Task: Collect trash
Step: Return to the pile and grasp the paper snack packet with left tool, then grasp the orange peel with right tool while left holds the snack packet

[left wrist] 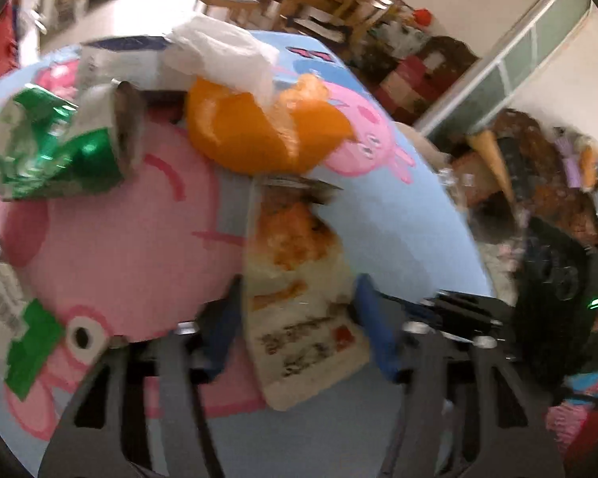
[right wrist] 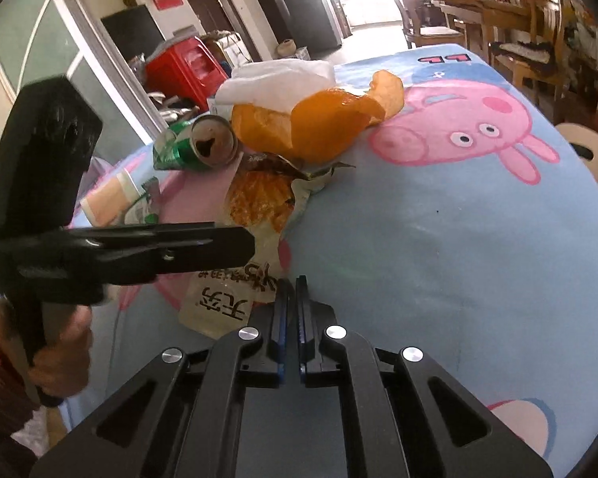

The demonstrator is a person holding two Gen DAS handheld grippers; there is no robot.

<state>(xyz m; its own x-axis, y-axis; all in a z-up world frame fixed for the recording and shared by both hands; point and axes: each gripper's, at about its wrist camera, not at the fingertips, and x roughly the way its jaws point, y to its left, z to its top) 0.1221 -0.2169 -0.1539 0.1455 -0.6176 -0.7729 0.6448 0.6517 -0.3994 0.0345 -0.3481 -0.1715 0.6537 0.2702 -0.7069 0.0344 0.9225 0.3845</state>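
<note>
Nearest in the right wrist view, the right gripper (right wrist: 290, 283) hangs over bare blue tablecloth (right wrist: 438, 247) with its blue pads pressed together on nothing, parked just right of the snack wrapper (right wrist: 235, 279), probably to leave the pick to the other hand. In the left wrist view, the left gripper (left wrist: 299, 310) straddles that same wrapper (left wrist: 299, 306): its fingers (left wrist: 372, 326) stand at a narrow gap with the packet between them, though the blur keeps me from telling whether the pads already press on it. A person's hand (right wrist: 59, 350) grips the left tool's handle at the near left.

Farther on, the trash lies bunched in the cloth's middle, likely gathered for easy collecting. I count one printed wrapper, one crushed green can (right wrist: 195, 145) lying on its side with its open mouth facing the camera, one large piece of orange peel (right wrist: 319, 123) just right of the can, and one white plastic bag (right wrist: 279, 77) behind them. Another small packet (right wrist: 111, 199) lies at the left edge.
</note>
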